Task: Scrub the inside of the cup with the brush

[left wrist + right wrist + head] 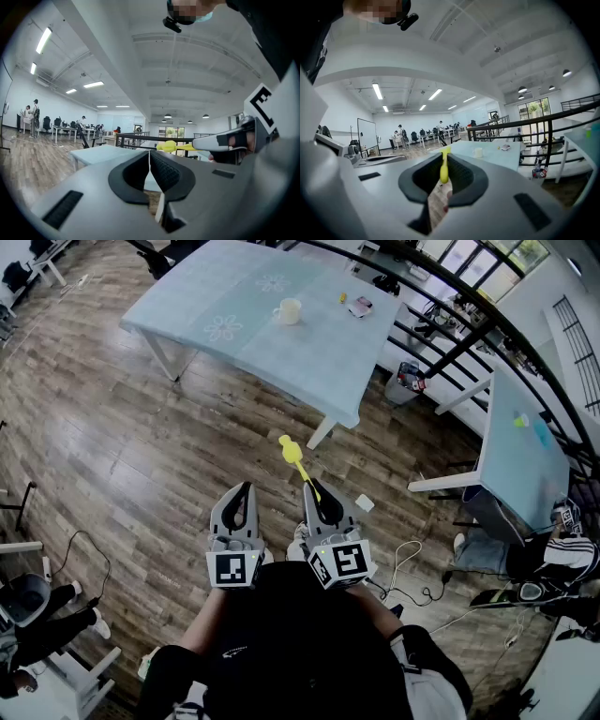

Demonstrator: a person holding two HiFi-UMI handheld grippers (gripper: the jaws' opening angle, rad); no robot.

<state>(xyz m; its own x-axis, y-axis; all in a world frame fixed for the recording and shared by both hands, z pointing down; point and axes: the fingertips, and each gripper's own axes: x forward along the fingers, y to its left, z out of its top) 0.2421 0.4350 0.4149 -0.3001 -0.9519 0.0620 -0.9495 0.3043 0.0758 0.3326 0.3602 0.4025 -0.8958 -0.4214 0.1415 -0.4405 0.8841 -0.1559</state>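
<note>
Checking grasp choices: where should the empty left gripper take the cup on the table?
Probably the handle of the cup, coming from the head view's left, where it sticks out: it stands upright, and that leaves its open mouth clear for the brush.

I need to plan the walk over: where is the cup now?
In the head view, the cup stands on the pale blue table at top centre, just left of a small flat object.
</note>
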